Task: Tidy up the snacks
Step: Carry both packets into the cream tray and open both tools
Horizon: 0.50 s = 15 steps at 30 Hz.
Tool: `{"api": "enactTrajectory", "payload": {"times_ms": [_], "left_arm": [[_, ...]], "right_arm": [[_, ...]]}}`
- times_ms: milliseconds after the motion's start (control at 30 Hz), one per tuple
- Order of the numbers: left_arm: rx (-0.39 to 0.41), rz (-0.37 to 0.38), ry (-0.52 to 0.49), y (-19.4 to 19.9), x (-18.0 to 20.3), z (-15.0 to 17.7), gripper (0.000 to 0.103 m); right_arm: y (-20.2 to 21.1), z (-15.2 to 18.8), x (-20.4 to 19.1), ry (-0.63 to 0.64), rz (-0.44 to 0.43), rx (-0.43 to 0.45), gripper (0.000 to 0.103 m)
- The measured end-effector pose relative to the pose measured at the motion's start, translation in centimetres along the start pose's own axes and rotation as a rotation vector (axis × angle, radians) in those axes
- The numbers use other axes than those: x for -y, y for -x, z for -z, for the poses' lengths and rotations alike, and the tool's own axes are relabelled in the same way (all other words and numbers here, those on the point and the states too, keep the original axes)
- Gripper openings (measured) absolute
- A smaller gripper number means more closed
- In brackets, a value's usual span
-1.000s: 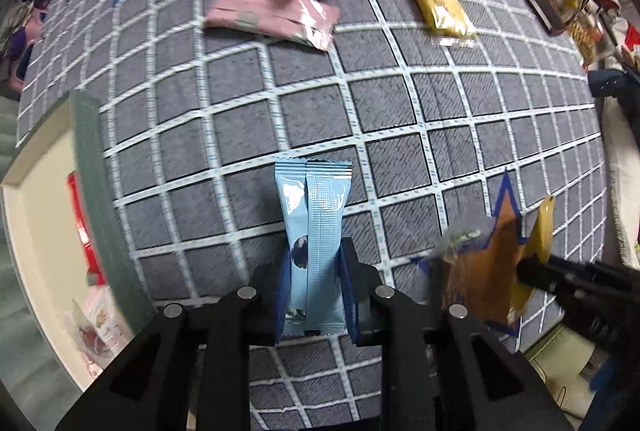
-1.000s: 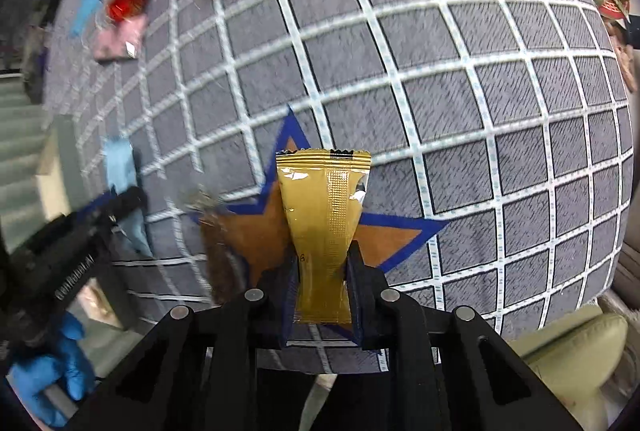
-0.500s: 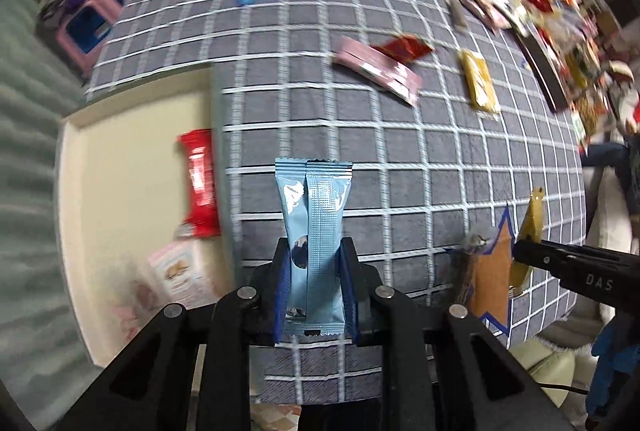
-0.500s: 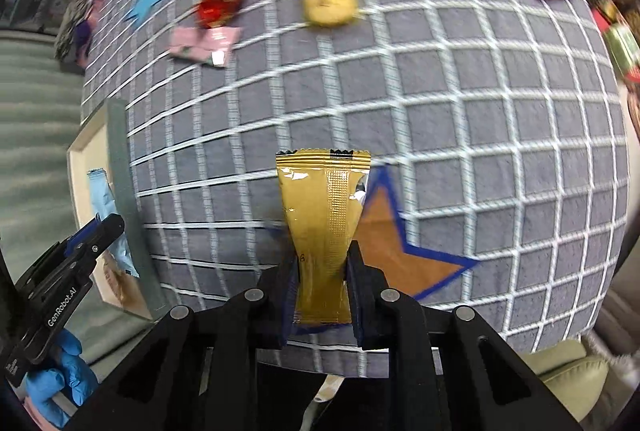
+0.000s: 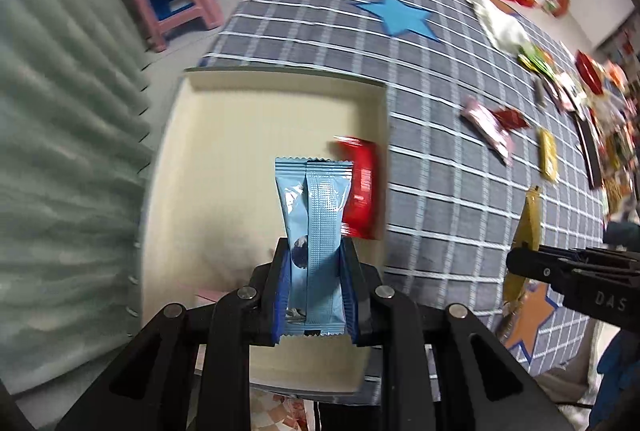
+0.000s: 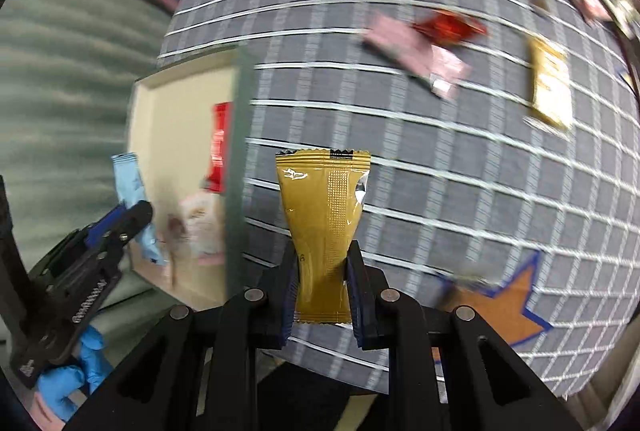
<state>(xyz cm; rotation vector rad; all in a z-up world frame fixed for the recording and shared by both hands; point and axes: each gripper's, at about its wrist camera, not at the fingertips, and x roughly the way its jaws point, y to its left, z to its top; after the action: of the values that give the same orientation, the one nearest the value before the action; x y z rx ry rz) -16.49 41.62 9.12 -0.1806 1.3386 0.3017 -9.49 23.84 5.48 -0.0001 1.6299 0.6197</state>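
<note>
Two snacks are in the air at once, one per gripper; the left gripper (image 5: 314,263) has its jaws clamped narrow on a light-blue packet (image 5: 313,227), pinched low down so most of the wrapper sticks out past the fingertips; the right gripper (image 6: 322,267) is clamped the same way on a gold packet (image 6: 323,227). The step in hand looks like the carry to the cream tray (image 5: 224,135) at the table's left edge; the blue packet hangs over the tray's floor, just left of a red packet (image 5: 360,191) lying against the tray's right wall, w/ a pale printed sachet (image 6: 200,223) nearer in the tray; the gold packet hangs over the grey checked tablecloth (image 6: 440,151), right of the tray wall, not yet above the tray. Next move, I'd judge: left lowers a bit and lets go onto bare floor clear of the red one; right needs to travel left past the wall before releasing, w/o clipping the left gripper. Both packets run lengthwise along the fingers, crimped free ends pointing away from the hands and steeply down toward the table. Still loose on the cloth farther right: a pink packet (image 6: 416,55), a red wrapper (image 6: 448,27), a yellow packet (image 6: 550,87).
</note>
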Motion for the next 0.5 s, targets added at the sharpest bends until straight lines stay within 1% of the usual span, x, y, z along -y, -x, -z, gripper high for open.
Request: {"api": "enactTrajectory", "payload": {"times_ms": [67,233,333,500], "left_arm": [[0.003,-0.012,0.025,-0.2,-1.4,-0.2,0.025],[0.005,-0.022,0.068,-0.6,-3.8,-0.4,0.025],[-0.004,-0.024,0.088,-1.1,-4.8,-0.2,0.025],[-0.025,-0.014,0.106,-2.0,-5.8,0.2,0.025]], "right_arm": [[-0.4,-1.2,-2.3,0.045,-0.003,-0.007,0.024],[-2.0,-2.9,-7.2,0.141,-0.011,-0.034,0.024],[-3.1,-3.8,-9.8,0.177,-0.022,-0.053,0.024],[-4.5,-4.8,-13.2,0.238,-0.011,-0.075,0.024]]}}
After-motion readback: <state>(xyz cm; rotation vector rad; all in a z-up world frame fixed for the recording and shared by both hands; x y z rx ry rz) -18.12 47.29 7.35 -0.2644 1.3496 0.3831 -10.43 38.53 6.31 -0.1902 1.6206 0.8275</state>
